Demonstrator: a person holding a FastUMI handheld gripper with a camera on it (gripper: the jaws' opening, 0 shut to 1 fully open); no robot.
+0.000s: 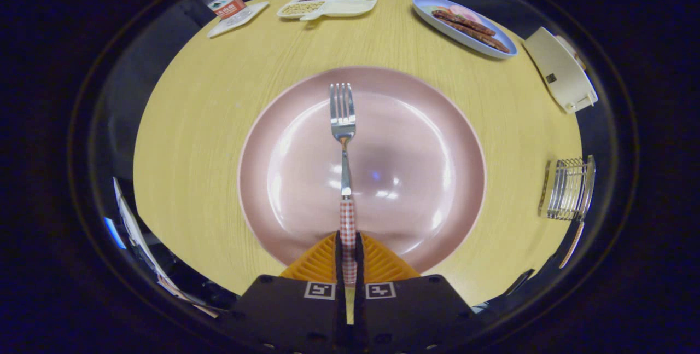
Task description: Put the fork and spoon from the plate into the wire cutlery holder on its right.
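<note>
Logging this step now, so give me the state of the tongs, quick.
Tongs: closed on the fork, both fingers pressing its checked handle, prongs pointing away over the pink plate.

I have the gripper [348, 253] clamped on the fork [343, 140] handle, tines ahead over the plate [437, 124] on the table [208, 124]. The wire cutlery holder [569, 189] stands right of the plate.

1. We are seeing the fork [343, 124] handle's rear end hiding between the gripper [348, 244] fingers pressing on it;
2. The wire cutlery holder [569, 189] is sitting warped and small, its contents being untellable.
</note>
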